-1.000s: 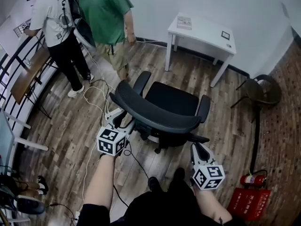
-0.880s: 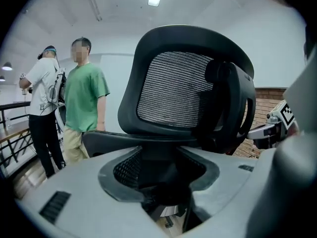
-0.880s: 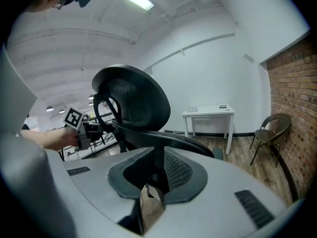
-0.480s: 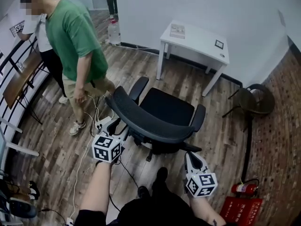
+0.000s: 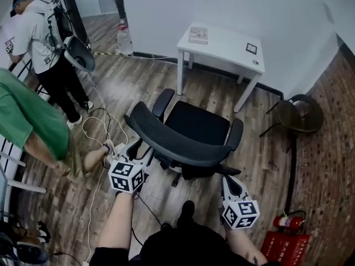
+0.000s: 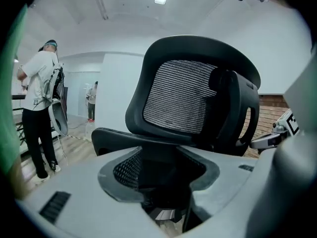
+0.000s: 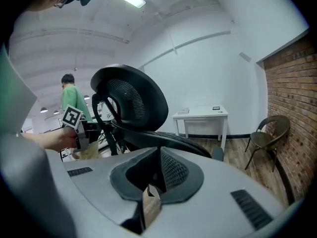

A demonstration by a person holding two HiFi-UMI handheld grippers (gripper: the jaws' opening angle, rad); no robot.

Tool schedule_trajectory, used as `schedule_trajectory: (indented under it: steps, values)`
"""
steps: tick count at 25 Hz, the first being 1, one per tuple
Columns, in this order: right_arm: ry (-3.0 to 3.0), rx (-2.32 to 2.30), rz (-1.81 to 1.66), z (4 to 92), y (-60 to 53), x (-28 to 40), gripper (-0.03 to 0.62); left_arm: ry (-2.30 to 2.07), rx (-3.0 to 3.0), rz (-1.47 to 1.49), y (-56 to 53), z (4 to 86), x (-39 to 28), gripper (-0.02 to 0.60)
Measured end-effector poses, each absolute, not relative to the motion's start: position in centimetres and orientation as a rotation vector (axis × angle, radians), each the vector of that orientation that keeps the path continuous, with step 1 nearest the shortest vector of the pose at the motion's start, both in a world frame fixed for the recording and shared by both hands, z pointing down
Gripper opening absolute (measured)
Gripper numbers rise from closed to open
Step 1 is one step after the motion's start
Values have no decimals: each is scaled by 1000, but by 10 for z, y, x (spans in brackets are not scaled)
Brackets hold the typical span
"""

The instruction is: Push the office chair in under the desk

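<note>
The office chair (image 5: 197,123) stands on the wood floor with its seat facing the white desk (image 5: 222,43), not yet under it. The desk is against the wall, well beyond both pairs of jaws. The chair's curved backrest (image 5: 177,143) is the part nearest the person.

The left gripper (image 5: 140,151) is at the backrest's left end. Its jaws stand wide apart, and in the left gripper view (image 6: 163,182) the dark edge of the chair fills the gap between them, clamped there. The bare left forearm (image 5: 119,215) reaches forward behind it, with the gripper tilted slightly down.

The right gripper (image 5: 226,180) sits just behind the backrest's right end, low beside the chair's rear support. Its jaws have just been closing and now stand almost together, with nothing between them in the right gripper view (image 7: 158,170). The chair rises ahead of them and to their left. Whether the tips touch the chair I cannot tell.

Left of the left jaws, 2 people stand, 1 in green (image 5: 28,123) and 1 in white (image 5: 41,32), with cables (image 5: 97,121) on the floor. Right of the right jaws are a round chair (image 5: 299,115) and a fire extinguisher (image 5: 285,221).
</note>
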State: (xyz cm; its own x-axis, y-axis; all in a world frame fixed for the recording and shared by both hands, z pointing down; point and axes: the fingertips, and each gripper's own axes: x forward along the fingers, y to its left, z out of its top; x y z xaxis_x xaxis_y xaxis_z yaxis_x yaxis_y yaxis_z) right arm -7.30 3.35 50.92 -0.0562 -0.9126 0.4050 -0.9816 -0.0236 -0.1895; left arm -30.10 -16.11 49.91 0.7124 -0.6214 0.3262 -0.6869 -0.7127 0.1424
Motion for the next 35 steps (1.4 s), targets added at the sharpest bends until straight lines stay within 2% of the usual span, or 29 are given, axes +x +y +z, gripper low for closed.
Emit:
schedule_trajectory:
  steps: [8,12,21,22,25,35]
  values:
    - [-2064,2078,642,511,-4,12,20,-1024,2666,382,-194,502,-235,198]
    - [-2032,2098,644,510,-23,49,97,-1020,2683,387,-213,495,-206,198]
    - [-1826,2273,611,504,-62,152,105,-975,2659,427,-247,492,-153,198]
    - [-1802,2307,617,504,-65,167,155,-971,2650,421,-248,492,-146,198]
    - [-1808,2355,652,505,-74,210,203,-979,2655,425,-254,492,-116,198]
    - [-2090,2120,722,506,-106,304,144,-1202,2534,385,-254,495,-24,198]
